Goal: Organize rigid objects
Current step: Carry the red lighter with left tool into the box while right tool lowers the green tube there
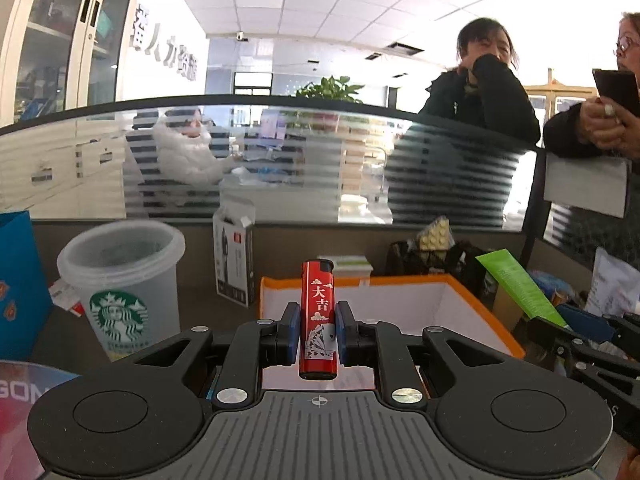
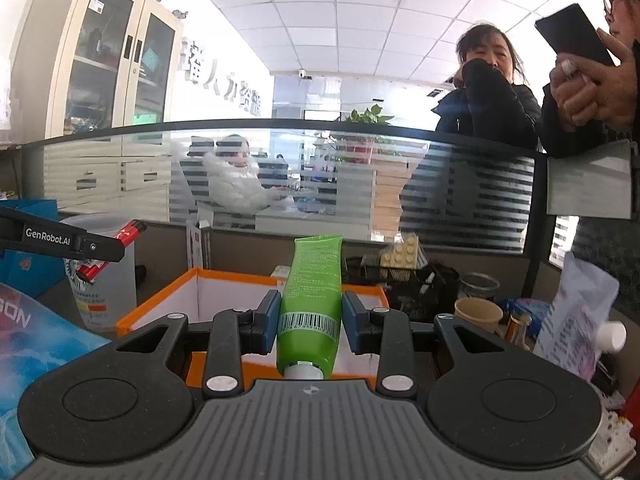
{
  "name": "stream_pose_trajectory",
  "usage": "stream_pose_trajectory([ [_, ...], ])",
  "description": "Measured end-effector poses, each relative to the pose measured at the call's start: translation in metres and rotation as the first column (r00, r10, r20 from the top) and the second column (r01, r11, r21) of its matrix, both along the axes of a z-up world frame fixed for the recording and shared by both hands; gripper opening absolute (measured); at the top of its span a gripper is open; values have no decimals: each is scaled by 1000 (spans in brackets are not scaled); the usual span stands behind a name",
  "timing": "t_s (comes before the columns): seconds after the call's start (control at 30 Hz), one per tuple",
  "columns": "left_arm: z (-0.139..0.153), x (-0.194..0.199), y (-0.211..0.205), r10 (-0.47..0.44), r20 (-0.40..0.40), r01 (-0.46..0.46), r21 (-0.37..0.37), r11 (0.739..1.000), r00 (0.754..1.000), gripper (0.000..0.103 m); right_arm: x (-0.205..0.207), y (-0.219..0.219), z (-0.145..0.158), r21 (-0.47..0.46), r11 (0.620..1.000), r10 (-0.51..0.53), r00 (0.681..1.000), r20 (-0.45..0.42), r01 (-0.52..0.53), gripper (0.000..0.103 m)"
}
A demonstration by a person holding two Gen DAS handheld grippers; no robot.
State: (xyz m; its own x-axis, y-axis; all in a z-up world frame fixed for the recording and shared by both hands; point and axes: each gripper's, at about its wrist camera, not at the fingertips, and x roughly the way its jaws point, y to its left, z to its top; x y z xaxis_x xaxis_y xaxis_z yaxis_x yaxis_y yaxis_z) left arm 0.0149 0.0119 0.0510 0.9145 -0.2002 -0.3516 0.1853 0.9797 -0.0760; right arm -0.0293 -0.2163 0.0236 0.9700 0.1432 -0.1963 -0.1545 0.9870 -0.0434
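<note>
Landmark: the orange box [image 1: 472,292], open-topped with white inner walls, is taken as the reference for every place below; it is also seen from the right wrist [image 2: 160,304].
Left gripper [image 1: 318,334]: its blue pads are pressed together on the red lighter, one pad on each long side. The gripper is held over the near edge of the orange box.
Red lighter [image 1: 318,320]: it is gripped upright, black cap at the top, white characters and playing cards printed on its face. From the right wrist it is seen tilted [image 2: 130,232], up and to the left of the orange box.
Right gripper [image 2: 309,320]: its blue pads are clamped on the green tube near the barcode band. It is held over the near side of the orange box.
Green tube [image 2: 314,296]: it is held with the crimped end pointing away and the white cap toward the camera, above the orange box.
Plastic cup [image 1: 120,280]: a translucent cup with a green logo is stood to the left of the orange box.
Paper cup [image 2: 478,314]: it is placed to the right of the orange box.
Glass partition [image 1: 280,160]: it is raised behind the orange box; two people are leaned on its top rail at the right.
</note>
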Motion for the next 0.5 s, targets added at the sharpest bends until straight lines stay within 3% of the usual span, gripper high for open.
stream_pose_trajectory([
  [0.2, 1, 20, -5, 10, -5, -10, 2, 1000, 1000, 16, 21, -2, 3, 7, 1000, 6, 1000, 1, -6, 31],
  [0.5, -18, 61, -16, 15, -74, -14, 8, 1000, 997, 16, 61, -6, -7, 15, 1000, 9, 999, -37, -9, 31],
])
